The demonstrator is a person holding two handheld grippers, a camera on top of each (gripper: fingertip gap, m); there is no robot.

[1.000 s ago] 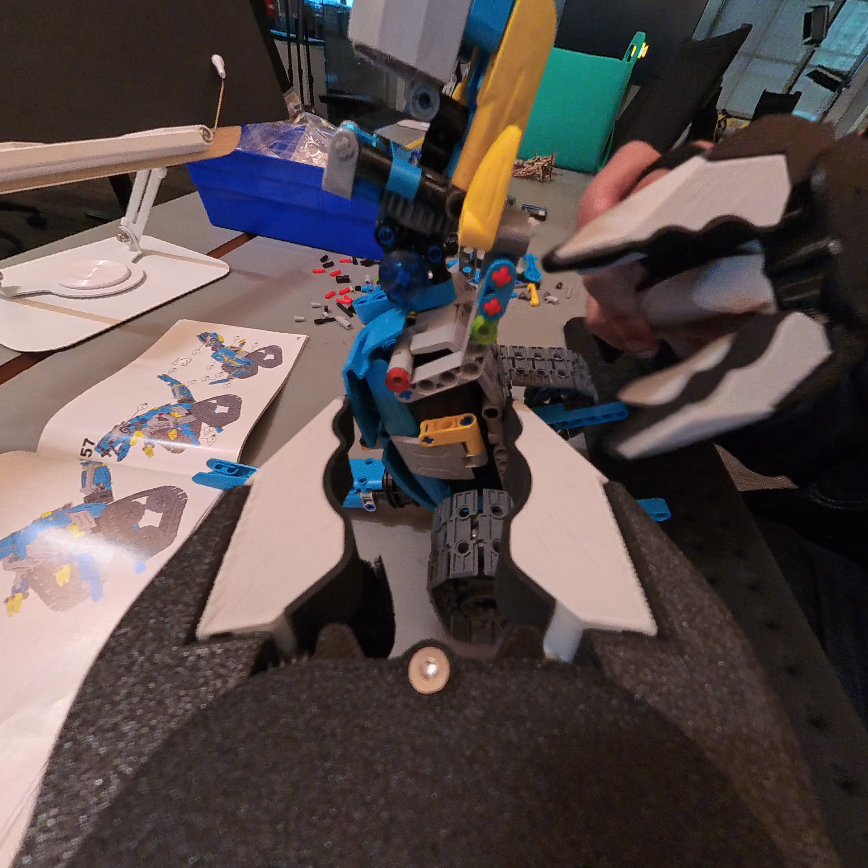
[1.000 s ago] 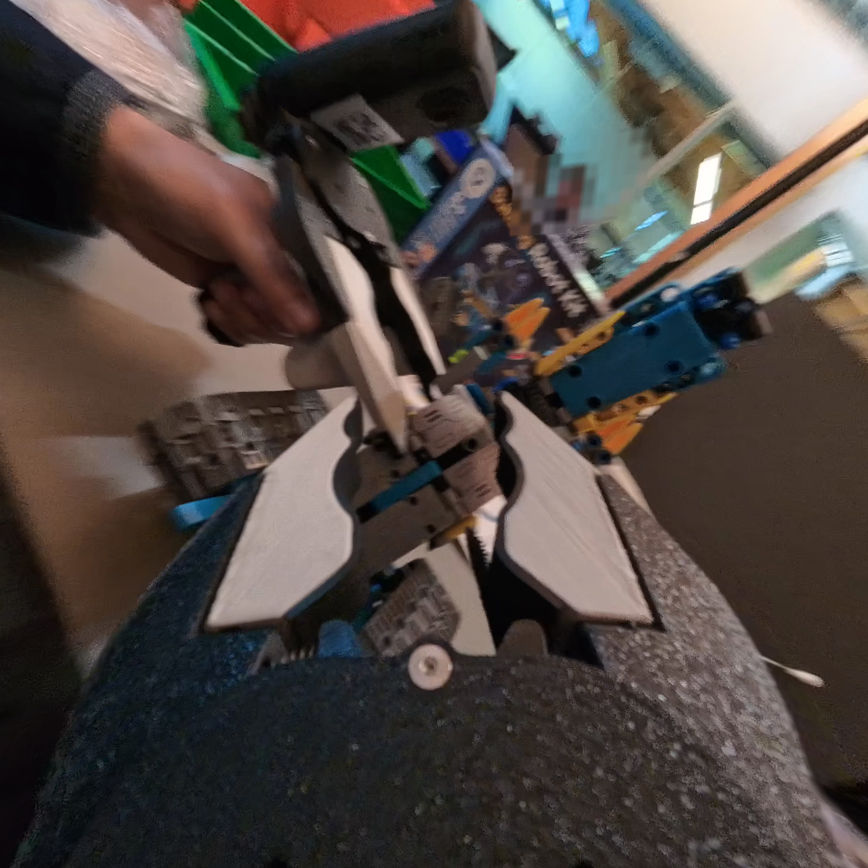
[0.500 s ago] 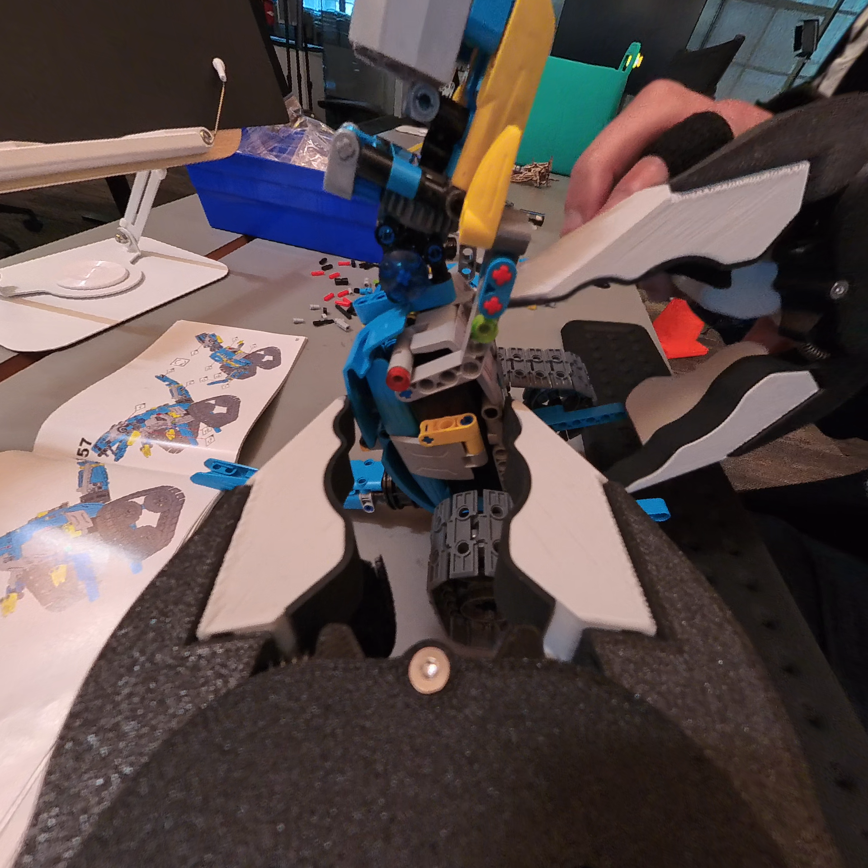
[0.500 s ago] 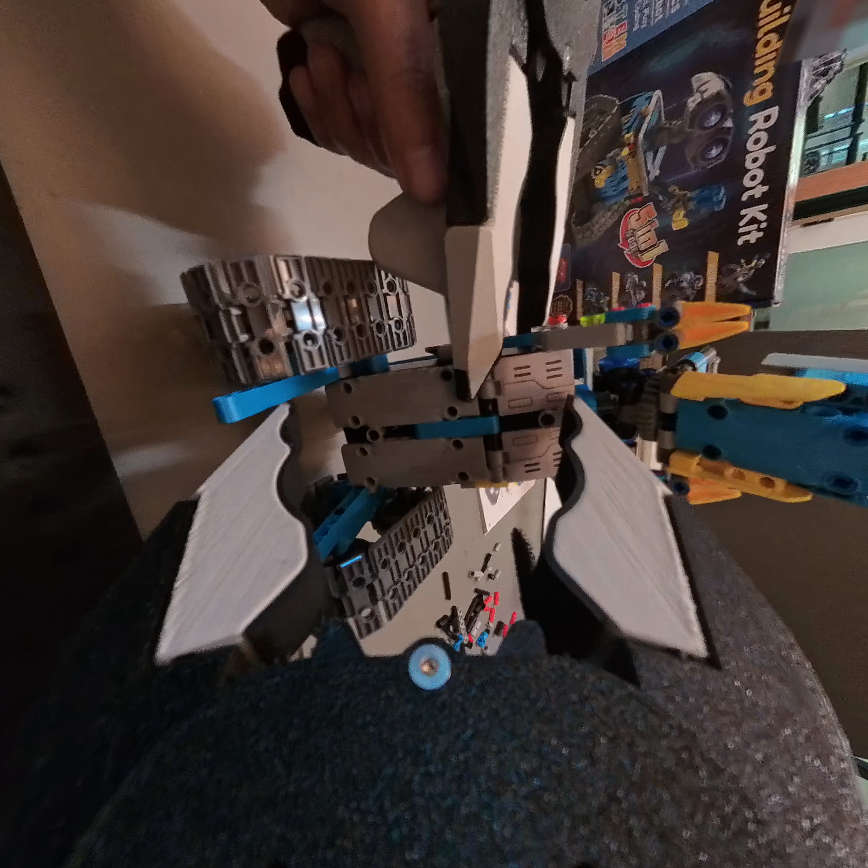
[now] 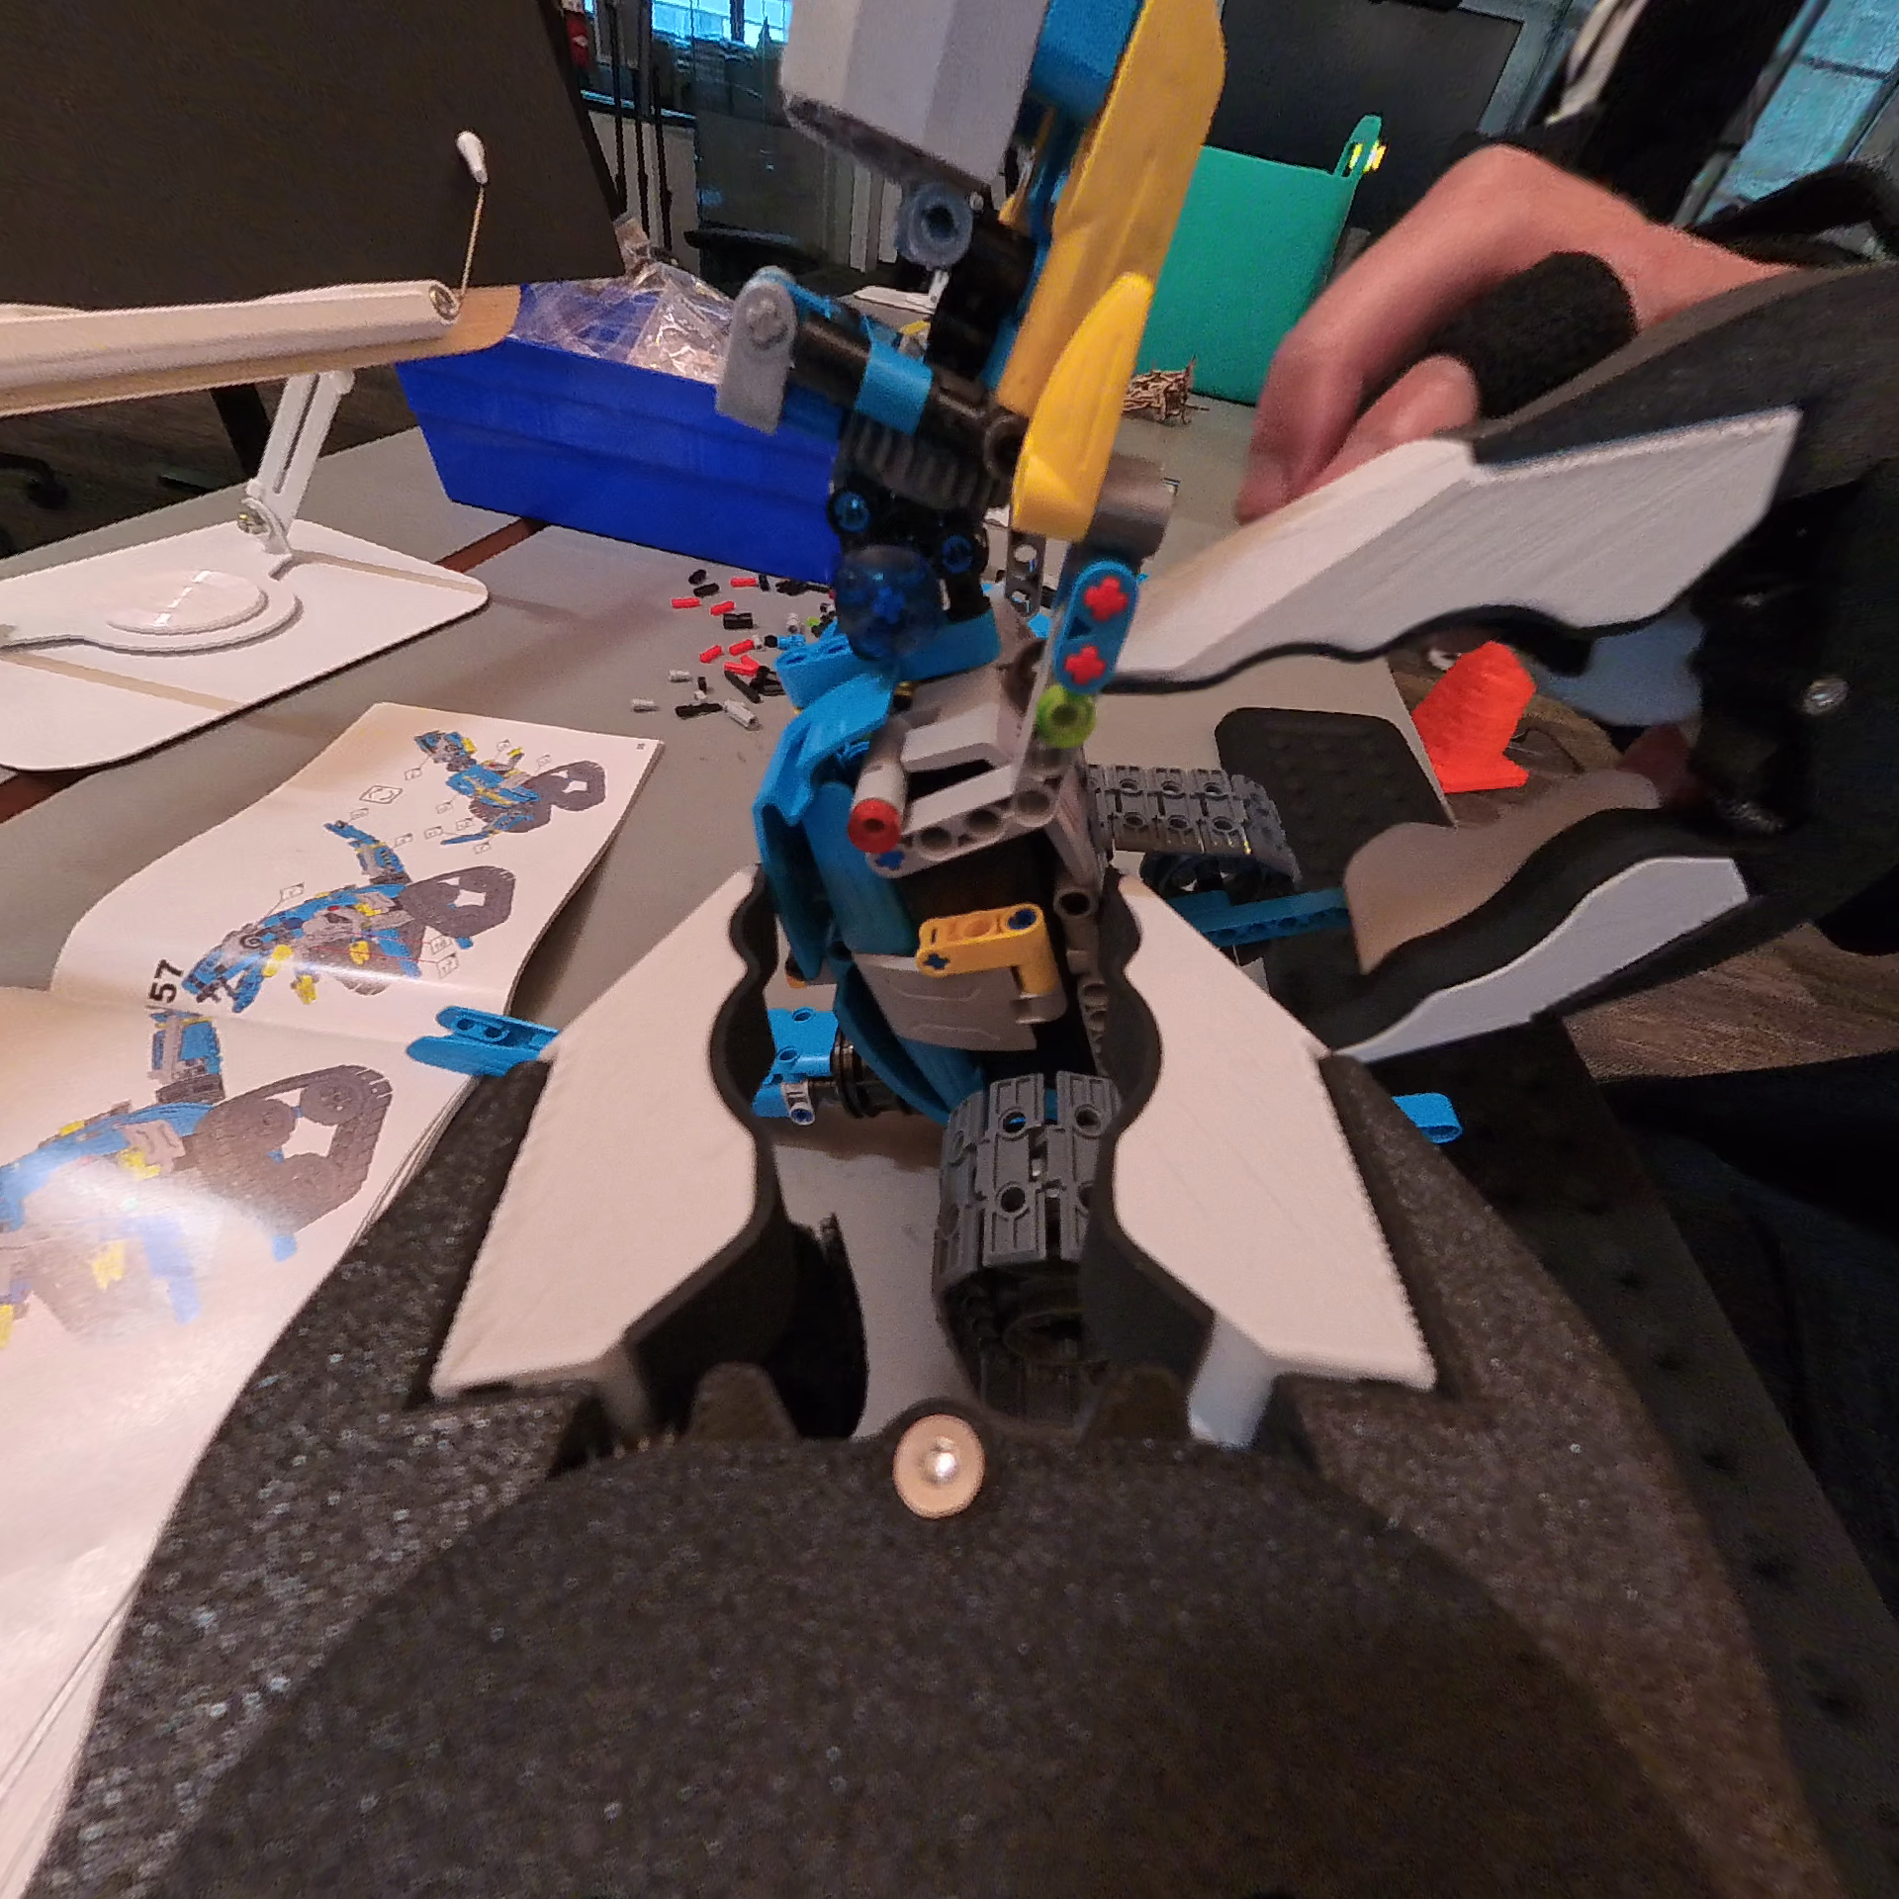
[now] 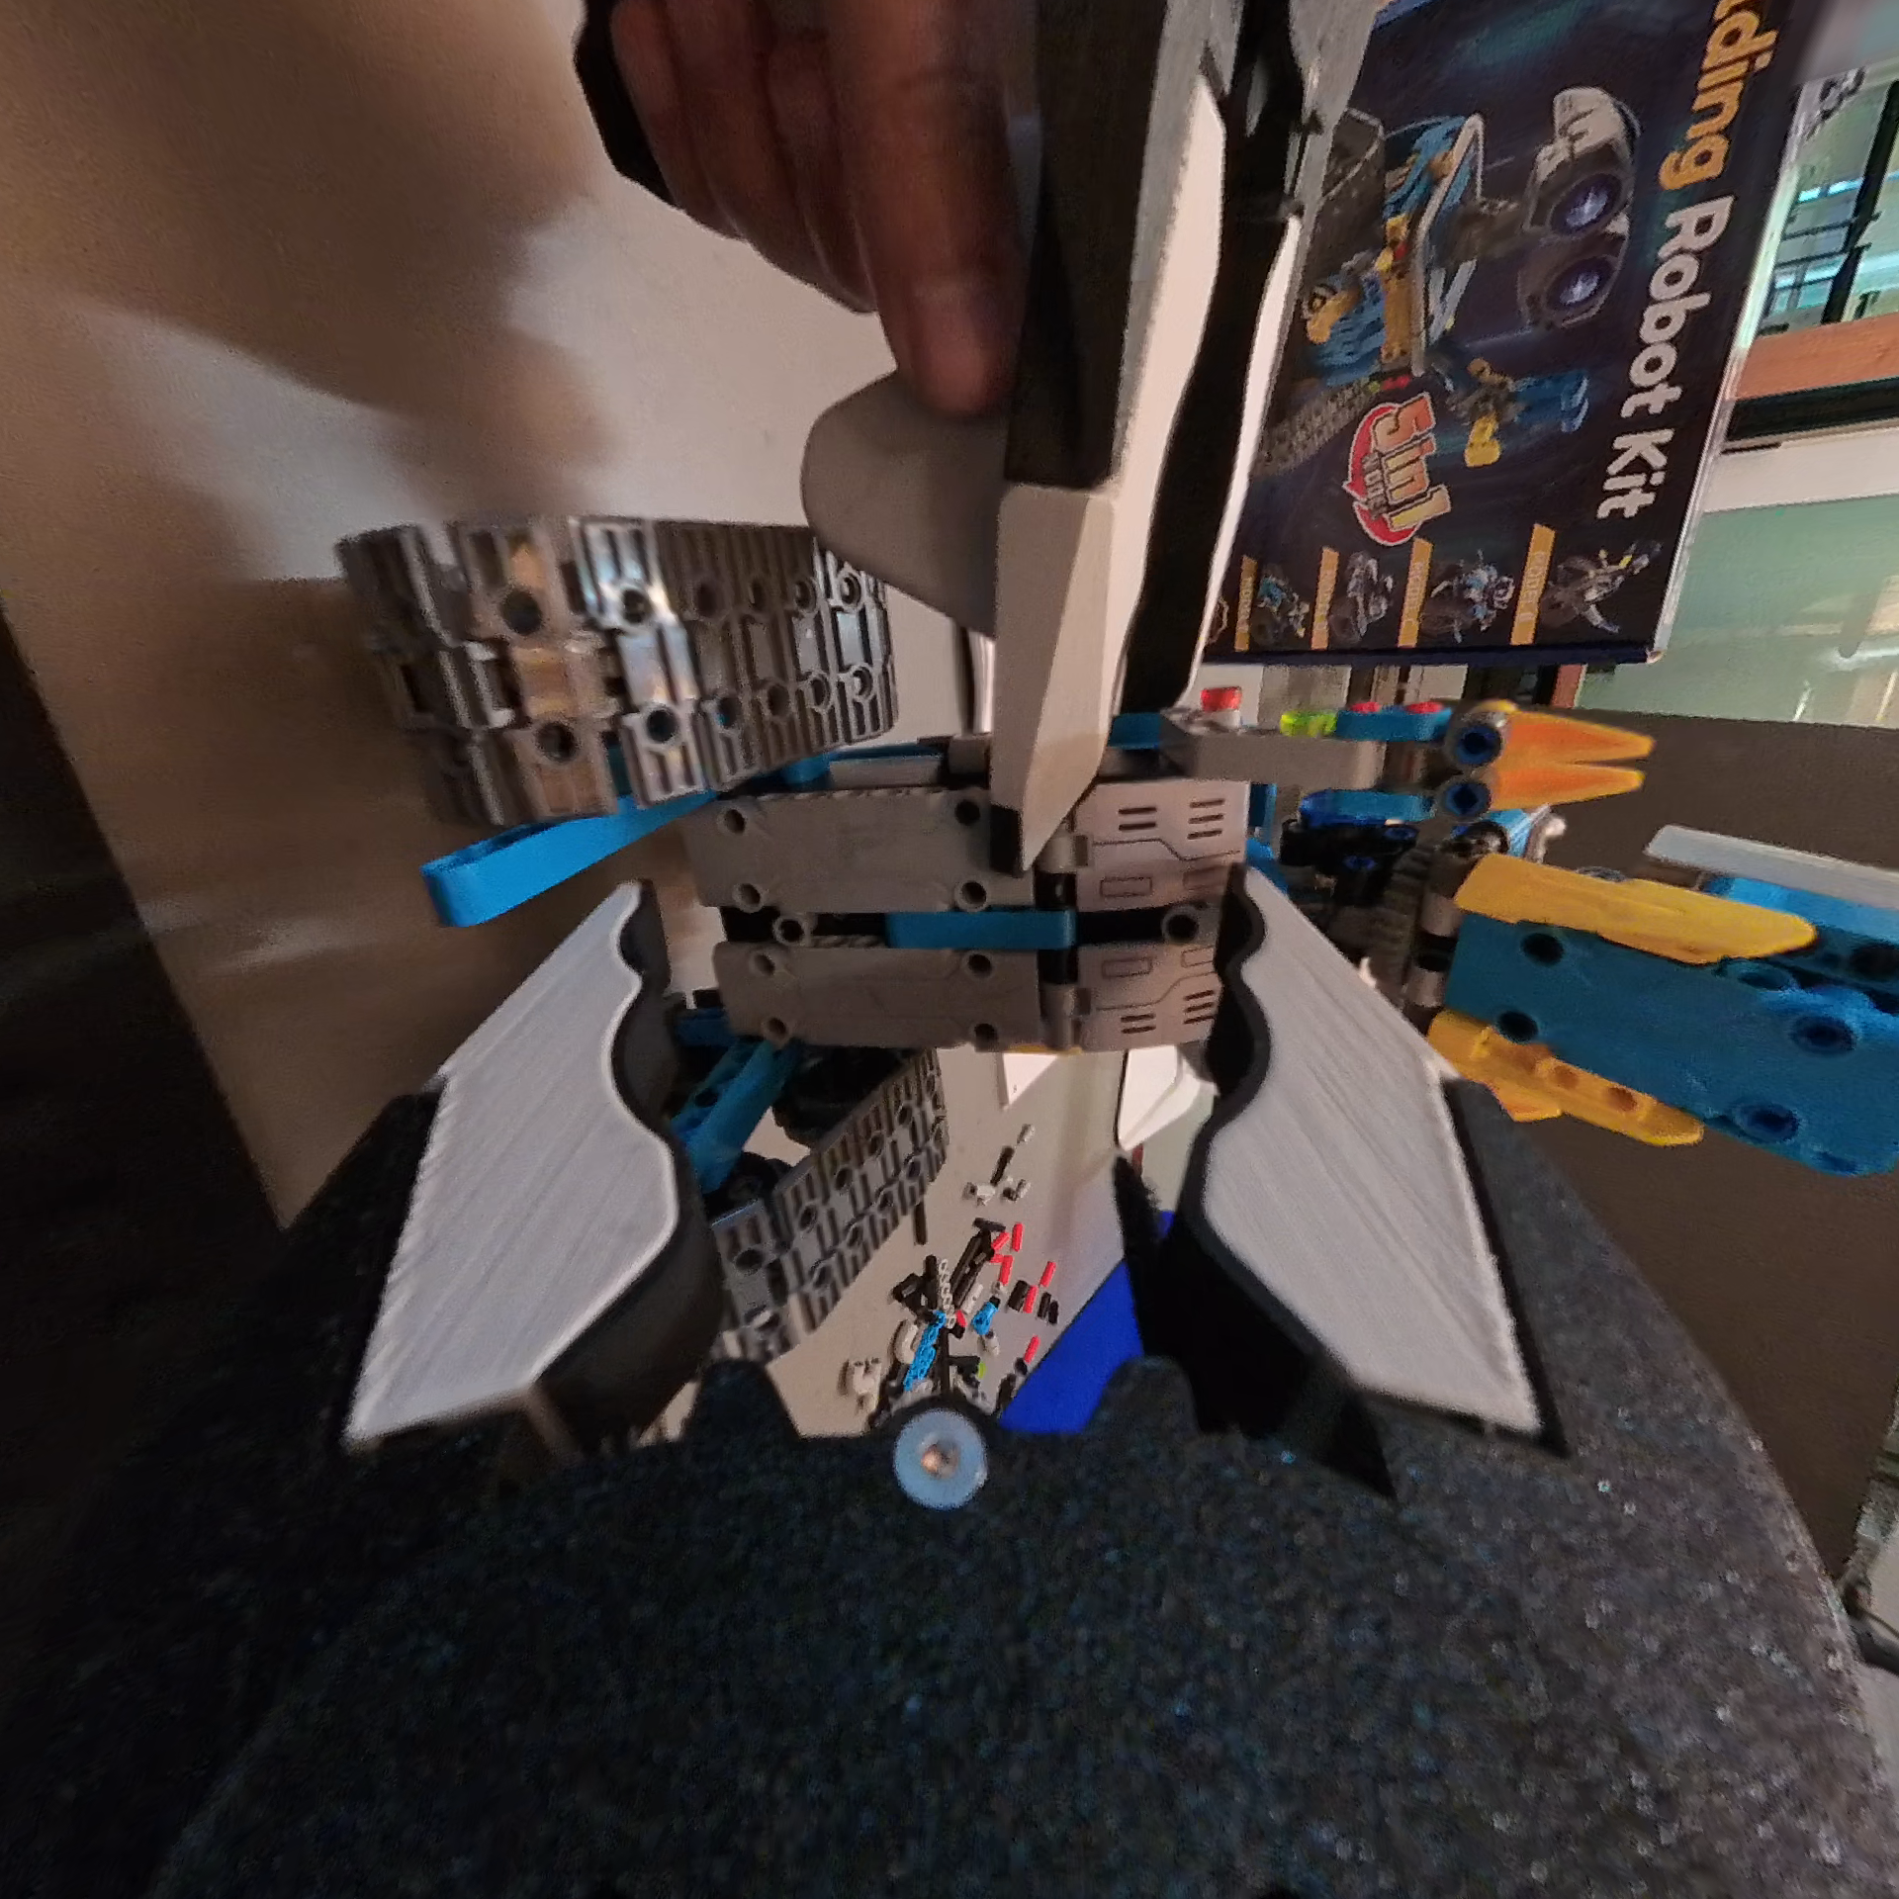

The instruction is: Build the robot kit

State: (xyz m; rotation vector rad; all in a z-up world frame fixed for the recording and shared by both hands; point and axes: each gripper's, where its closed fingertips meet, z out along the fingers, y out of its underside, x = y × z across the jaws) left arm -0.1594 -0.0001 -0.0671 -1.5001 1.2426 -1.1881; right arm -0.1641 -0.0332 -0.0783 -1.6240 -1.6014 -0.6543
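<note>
A blue, grey and yellow brick-built robot model (image 5: pixel 925 781) with grey tracks stands on the grey table (image 5: pixel 617 637). My left gripper (image 5: pixel 930 925) is shut on the model's lower body, one finger on each side. My right gripper (image 5: pixel 1233 863) comes in from the right, open, its upper fingertip by the model's beam with red pins. In the right wrist view my right gripper (image 6: pixel 935 915) is open and straddles the model's grey body (image 6: pixel 873 853). The left gripper's finger (image 6: pixel 1048 668) presses on that body from above. A grey track (image 6: pixel 617 658) sticks out to the left.
An open instruction booklet (image 5: pixel 308 925) lies at the left. Loose small pieces (image 5: pixel 730 658) lie behind the model, before a blue bin (image 5: pixel 617 442). A white lamp base (image 5: pixel 206 617), a teal container (image 5: pixel 1264 267), an orange cone (image 5: pixel 1469 709) and the kit box (image 6: pixel 1490 360) stand around. The grey track (image 6: pixel 617 658) is about 5 centimeters from my right fingertips.
My right gripper has opened wide and turned, moving in until its jaws straddle the model's grey body. My left gripper has kept its hold on the model.
</note>
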